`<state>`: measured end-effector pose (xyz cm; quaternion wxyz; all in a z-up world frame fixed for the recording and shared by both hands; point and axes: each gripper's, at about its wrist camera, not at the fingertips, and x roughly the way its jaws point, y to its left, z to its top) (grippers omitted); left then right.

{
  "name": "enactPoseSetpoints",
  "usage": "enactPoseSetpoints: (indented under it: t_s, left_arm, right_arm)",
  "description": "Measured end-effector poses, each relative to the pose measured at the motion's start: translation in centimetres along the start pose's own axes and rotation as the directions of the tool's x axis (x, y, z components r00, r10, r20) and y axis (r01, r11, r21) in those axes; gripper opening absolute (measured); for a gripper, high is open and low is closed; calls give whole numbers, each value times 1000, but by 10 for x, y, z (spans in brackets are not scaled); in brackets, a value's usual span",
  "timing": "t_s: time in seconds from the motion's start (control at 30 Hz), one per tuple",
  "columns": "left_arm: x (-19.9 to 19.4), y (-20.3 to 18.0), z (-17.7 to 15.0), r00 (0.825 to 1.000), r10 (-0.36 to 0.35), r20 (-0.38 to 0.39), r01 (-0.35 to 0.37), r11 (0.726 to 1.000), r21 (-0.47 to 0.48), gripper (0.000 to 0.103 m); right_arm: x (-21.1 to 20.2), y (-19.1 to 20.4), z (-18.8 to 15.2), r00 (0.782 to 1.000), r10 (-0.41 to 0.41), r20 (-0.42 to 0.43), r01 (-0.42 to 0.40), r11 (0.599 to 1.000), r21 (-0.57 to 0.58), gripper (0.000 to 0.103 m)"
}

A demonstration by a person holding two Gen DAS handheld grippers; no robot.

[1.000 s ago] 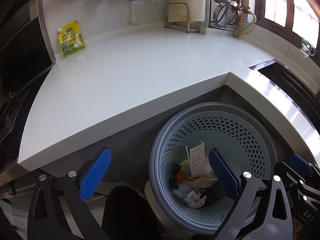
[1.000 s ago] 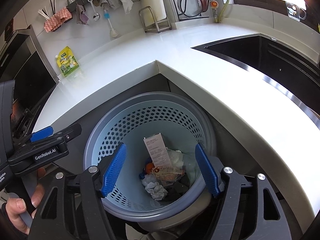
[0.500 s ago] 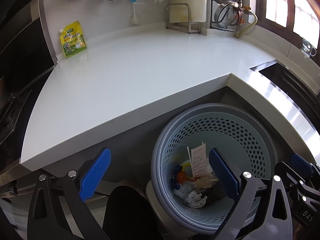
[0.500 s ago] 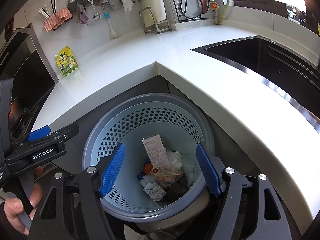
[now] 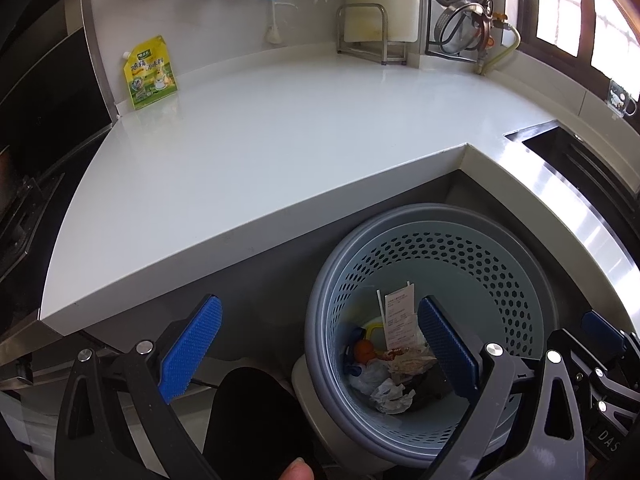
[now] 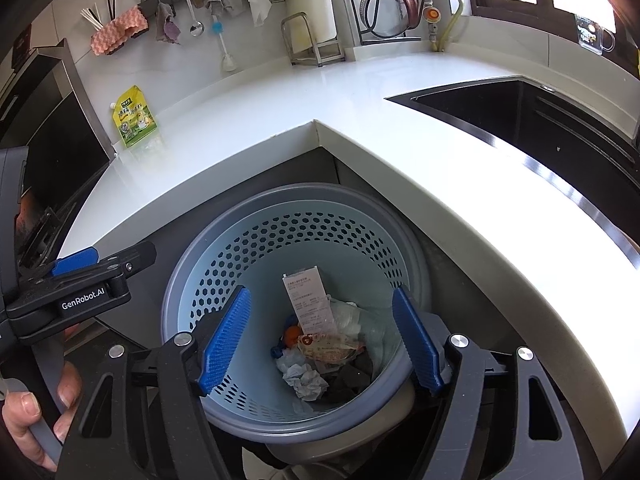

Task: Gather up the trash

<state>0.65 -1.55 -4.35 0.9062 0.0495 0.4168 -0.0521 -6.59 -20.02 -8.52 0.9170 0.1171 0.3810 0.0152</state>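
Both claws are held spread and empty above the perforated bin (image 6: 288, 240). Below and between the pads of the right claw (image 6: 320, 340) the collected trash (image 6: 320, 344) is seen lying in the bin's bottom. Ahead of the left claw (image 5: 316, 352), nothing loose is seen on the tabletop (image 5: 280, 140) except a yellow pouch (image 5: 150, 74) propped against the far wall; whether it is trash cannot be told. If it is, it is best approached squarely and gripped across its flat faces.

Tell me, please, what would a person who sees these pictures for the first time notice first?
The eye goes first to the perforated blue-grey trash basket on the floor in the inner corner of the white L-shaped countertop, with a receipt, crumpled paper and wrappers inside. Next come the open right gripper above the basket and the open left gripper beside it. A yellow-green pouch leans against the wall at the back.
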Motion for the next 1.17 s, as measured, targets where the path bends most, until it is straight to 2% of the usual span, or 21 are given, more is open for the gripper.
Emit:
enactPoseSetpoints:
  t_s: [0.9, 1.17]
  left_arm:
    - [5, 6, -5, 1000, -8, -17, 8, 1000, -14, 97]
    - [6, 5, -6, 1000, 8, -16, -8, 1000, -10, 97]
  right_arm:
    - [3, 4, -6, 1000, 2, -4, -2, 1000, 0, 70]
    - [3, 4, -7, 1000, 3, -4, -3, 1000, 1, 70]
